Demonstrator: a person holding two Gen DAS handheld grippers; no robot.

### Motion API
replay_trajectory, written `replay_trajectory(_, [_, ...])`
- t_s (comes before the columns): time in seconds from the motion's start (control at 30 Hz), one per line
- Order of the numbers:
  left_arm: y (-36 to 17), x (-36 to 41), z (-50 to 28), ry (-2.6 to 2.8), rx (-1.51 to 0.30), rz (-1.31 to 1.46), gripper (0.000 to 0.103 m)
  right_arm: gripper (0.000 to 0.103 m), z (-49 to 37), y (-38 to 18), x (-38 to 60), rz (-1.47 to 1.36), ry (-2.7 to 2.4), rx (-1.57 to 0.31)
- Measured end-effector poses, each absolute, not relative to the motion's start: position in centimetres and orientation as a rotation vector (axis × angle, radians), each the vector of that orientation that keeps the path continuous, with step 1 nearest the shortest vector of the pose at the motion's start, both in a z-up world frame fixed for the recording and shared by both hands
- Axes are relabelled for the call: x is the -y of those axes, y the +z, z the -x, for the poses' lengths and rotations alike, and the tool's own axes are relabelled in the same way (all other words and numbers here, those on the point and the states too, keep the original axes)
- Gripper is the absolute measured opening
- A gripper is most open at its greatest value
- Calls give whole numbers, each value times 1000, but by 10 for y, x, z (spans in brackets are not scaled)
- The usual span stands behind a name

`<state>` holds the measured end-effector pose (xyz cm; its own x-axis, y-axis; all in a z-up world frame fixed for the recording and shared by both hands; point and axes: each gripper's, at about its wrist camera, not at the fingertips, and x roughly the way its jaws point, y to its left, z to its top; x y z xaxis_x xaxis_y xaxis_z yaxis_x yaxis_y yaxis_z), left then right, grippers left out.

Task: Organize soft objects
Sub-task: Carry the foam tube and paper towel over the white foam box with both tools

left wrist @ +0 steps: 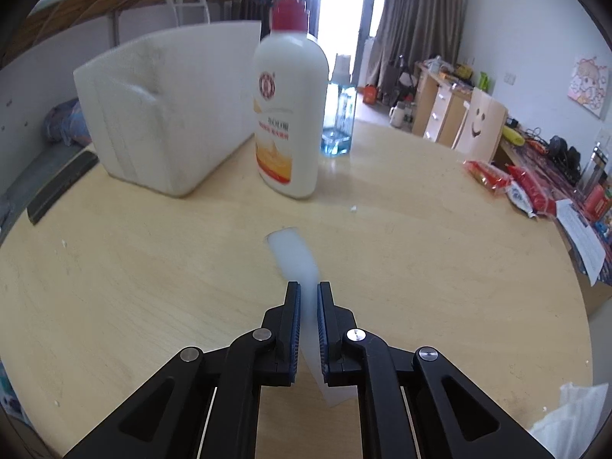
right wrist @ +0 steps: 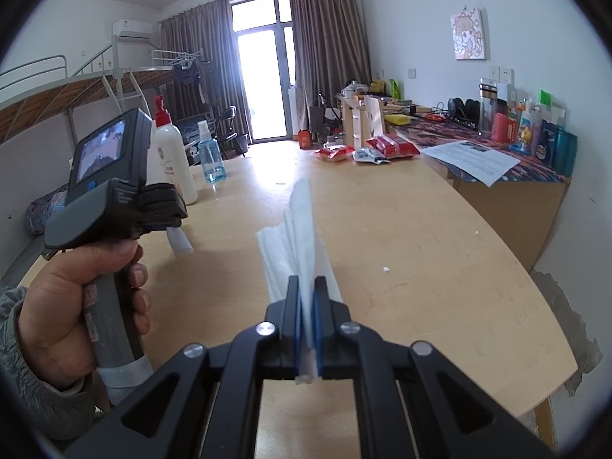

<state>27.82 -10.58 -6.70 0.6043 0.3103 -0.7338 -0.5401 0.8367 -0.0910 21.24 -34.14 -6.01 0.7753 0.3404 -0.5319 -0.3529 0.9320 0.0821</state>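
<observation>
Left hand-held gripper (left wrist: 308, 287): clamped on a white foam strip (left wrist: 294, 252), held above the desk (left wrist: 153, 267), in front of the lotion bottle (left wrist: 288, 114). Right hand-held gripper (right wrist: 307, 283): closed on a folded white tissue (right wrist: 298, 229), held right of the lotion bottle. White foam block (left wrist: 160, 114): stood on the desk, left of the bottle.

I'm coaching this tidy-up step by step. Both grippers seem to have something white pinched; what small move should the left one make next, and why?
Probably carry it toward the big foam block. The left gripper is shut on the small white foam strip, its far end just above the table; the right gripper is shut on a tissue.
</observation>
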Motion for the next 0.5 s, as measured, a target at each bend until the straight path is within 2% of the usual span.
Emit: replay_trajectory(0.5, [-31,85,-238,450,-604,225,9,8,-211,-46,321,42,400,-537])
